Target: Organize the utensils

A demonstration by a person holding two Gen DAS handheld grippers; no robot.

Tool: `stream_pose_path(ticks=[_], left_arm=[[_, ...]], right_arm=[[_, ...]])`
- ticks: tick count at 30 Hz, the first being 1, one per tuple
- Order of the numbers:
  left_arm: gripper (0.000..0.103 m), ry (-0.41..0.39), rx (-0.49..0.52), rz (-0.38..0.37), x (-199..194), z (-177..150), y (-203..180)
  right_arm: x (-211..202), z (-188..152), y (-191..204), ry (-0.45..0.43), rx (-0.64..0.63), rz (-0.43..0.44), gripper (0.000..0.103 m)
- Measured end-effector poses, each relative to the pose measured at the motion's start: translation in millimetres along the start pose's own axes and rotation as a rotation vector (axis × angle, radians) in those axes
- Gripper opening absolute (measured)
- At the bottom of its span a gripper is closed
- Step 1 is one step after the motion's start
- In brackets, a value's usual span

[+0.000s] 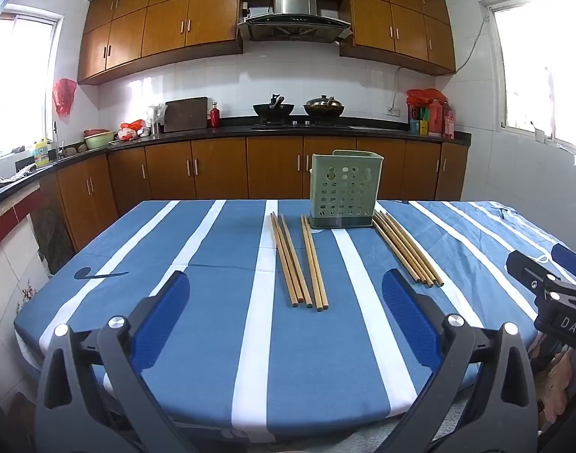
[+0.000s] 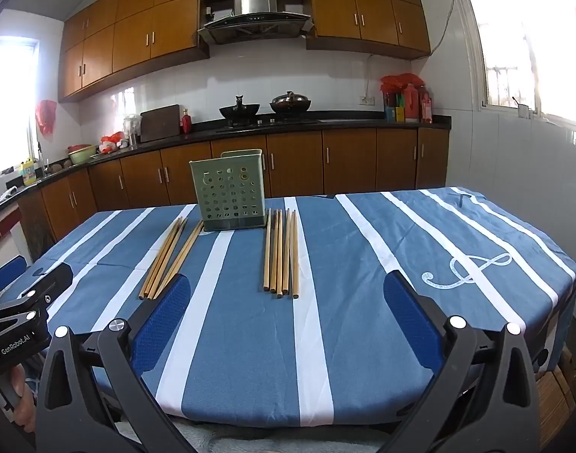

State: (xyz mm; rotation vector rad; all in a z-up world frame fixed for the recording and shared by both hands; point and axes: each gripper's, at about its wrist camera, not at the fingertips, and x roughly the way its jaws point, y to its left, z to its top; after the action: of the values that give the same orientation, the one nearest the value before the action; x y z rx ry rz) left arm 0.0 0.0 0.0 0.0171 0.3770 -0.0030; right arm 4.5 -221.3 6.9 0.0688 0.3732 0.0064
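Blue cloth with white stripes covers the table (image 1: 220, 358), which stands in a kitchen of brown cabinets and white tile. Nearest, the left gripper (image 1: 286, 294) hangs over the table's near edge with its blue-padded fingers (image 1: 161, 317) spread wide and nothing between them; the right gripper (image 2: 288, 294) hovers likewise, fingers (image 2: 410, 321) released and empty. Each shows at the edge of the other's view: "DAS" reads on the right one's body, "GenRobot.AI" on the left one's.

Past the fingertips lie wooden chopsticks in loose bundles: a left group (image 1: 290, 260), a pair (image 1: 315, 262) just beside it, and a right group (image 1: 407, 249) set apart on the other side. Their far ends reach the green perforated utensil holder (image 1: 342, 188), which stands upright on the cloth between the groups, with the pair's tips at its base. Nothing lies between the grippers and the chopsticks.

Farther off, a musical clef motif (image 2: 465, 270) marks the cloth's right side. Beyond, the black counter (image 1: 288, 130) carries two woks (image 1: 273, 108), a red bottle (image 1: 214, 115), a cutting board (image 1: 186, 114) and red containers (image 1: 433, 115), under a steel range hood (image 1: 293, 13).
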Motion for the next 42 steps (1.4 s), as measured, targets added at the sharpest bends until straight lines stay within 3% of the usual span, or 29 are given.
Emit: stream_pose_path(ticks=[42], left_arm=[[0.099, 0.004, -0.005, -0.003, 0.1, 0.0, 0.3]], right_arm=[[-0.3, -1.5, 0.9, 0.002, 0.007, 0.003, 0.101]])
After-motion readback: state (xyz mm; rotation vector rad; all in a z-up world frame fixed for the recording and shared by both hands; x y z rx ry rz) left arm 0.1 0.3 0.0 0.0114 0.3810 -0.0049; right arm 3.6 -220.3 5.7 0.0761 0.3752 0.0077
